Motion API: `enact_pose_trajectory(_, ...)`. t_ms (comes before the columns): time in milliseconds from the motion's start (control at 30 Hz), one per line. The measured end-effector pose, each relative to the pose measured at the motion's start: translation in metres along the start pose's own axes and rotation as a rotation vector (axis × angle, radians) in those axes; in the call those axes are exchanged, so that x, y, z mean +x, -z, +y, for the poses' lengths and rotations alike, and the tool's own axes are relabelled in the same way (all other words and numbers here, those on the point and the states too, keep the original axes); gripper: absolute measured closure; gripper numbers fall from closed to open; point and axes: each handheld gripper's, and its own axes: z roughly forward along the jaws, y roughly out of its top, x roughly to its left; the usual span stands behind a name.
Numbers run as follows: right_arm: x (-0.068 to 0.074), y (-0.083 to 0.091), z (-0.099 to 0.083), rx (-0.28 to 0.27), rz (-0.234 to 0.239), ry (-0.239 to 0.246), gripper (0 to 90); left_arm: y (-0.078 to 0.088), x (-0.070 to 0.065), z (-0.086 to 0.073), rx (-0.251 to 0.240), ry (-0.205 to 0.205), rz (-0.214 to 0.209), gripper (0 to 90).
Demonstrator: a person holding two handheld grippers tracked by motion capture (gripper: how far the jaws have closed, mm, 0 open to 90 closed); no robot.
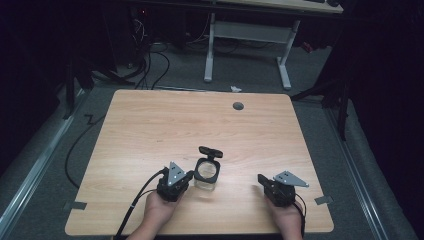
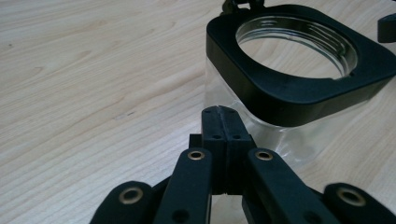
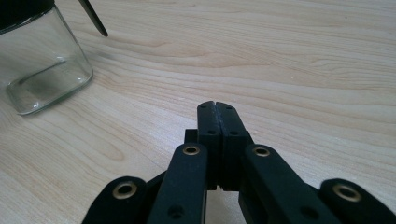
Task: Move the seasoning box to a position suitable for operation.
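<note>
Dark room. Light wood desk (image 1: pixel 150 130) on grey carpet floor (image 1: pixel 240 70); white-legged table (image 1: pixel 250 35) behind; black cables (image 1: pixel 150 65) trailing on floor.

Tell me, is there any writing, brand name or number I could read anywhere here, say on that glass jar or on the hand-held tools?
None: no readable text, brand, number or sign.
Glass jar with its black collar: plain, no label.
Open lid: no marking to be made out.
Left tool and right tool: bare black parts with brass rivets, no print.
Wooden table: wood grain, nothing written.
</note>
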Motion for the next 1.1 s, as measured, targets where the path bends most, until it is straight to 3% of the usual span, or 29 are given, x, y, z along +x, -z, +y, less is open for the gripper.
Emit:
enact_pose_trajectory(800,0.001,-0.003,-0.001,0.006,0.008,-0.003,89.2,0.005,-0.013,-0.007,0.024,0.011,-0.041,90.0)
enact_pose_trajectory(900,0.001,-0.002,0.0,0.001,0.012,-0.005,88.9,0.012,-0.014,-0.008,0.021,0.006,-0.044,88.7)
enact_pose_trajectory(1000,0.004,-0.003,0.002,-0.006,0.024,-0.005,89.5,0.021,-0.013,-0.01,0.021,0.04,-0.047,86.6)
enact_pose_trajectory(1100,0.008,-0.006,0.009,-0.023,0.036,-0.004,90.0,0.028,-0.017,-0.017,0.027,0.033,-0.054,86.6)
